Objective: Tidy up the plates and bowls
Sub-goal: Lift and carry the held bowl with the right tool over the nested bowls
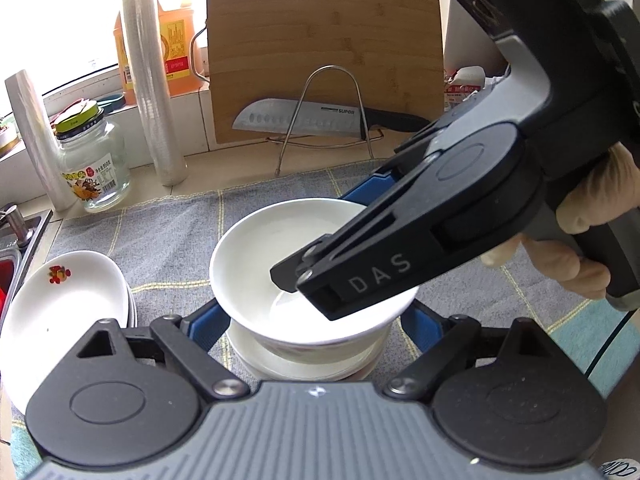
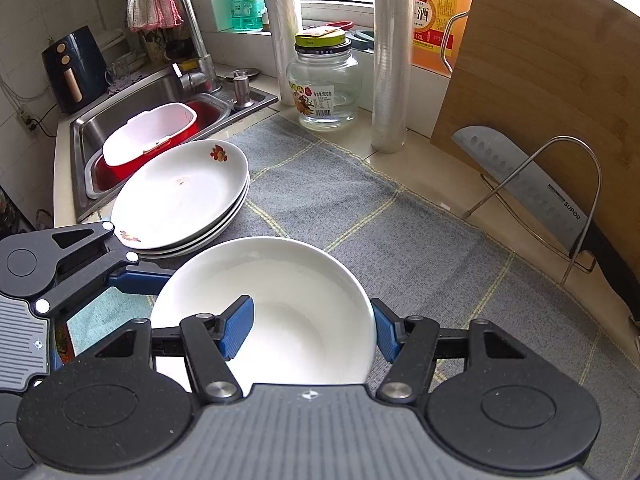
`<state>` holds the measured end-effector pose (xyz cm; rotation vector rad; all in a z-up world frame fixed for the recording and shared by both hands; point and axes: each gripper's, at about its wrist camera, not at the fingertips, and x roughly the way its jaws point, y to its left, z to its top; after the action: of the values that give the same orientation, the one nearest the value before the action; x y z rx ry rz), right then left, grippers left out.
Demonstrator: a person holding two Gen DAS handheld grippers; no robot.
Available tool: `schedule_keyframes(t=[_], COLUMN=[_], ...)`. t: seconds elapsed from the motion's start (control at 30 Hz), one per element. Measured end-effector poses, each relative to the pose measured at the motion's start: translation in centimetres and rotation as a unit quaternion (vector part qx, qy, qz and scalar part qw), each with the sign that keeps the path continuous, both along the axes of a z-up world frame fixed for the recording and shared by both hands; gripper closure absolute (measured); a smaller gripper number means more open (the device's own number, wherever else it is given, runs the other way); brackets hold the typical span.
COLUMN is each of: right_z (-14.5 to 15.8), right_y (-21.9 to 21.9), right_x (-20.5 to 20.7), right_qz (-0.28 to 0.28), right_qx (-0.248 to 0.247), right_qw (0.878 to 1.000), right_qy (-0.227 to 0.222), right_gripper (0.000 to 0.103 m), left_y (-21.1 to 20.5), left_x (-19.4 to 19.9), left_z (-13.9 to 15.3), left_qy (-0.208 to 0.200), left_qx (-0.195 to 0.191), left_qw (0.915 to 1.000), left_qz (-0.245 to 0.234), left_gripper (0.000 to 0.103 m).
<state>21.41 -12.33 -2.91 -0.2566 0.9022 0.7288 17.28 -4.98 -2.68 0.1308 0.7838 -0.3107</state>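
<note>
A plain white bowl [image 1: 260, 248] [image 2: 288, 280] hangs over a short stack of bowls [image 1: 304, 368] on the grey mat. My right gripper [image 1: 316, 248] [image 2: 312, 328] is shut on the bowl's near wall, with one blue finger inside and the other outside. My left gripper [image 1: 316, 320] reaches in from the near side, its blue fingers [image 2: 136, 279] spread wide on either side of the bowls. The bowl's rim hides its tips, so any contact is out of sight. A stack of white plates [image 1: 60, 312] [image 2: 180, 196] with a red print lies to the left.
A grey cloth mat [image 2: 360, 220] covers the counter. Behind it stand a cutting board [image 1: 324, 40] and a knife [image 1: 296, 118] on a wire rack, a glass jar [image 1: 92, 160] and film rolls [image 1: 152, 80]. The sink [image 2: 84, 132] holds a red basin at far left.
</note>
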Motion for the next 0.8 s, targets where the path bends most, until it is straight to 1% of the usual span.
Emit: schedule_keyframes(t=[0.8], right_z=[-1.1], right_y=[0.5], right_x=[0.3], right_qz=[0.001], right_qx=[-0.011], right_qw=[1.0], right_qy=[0.007], right_gripper=[0.035], left_y=[0.4], left_x=[0.5], left_z=[-1.0], left_qy=[0.016], left_qx=[0.005], left_qw=[0.9999], left_qz=[-0.003], left_gripper=[0.012])
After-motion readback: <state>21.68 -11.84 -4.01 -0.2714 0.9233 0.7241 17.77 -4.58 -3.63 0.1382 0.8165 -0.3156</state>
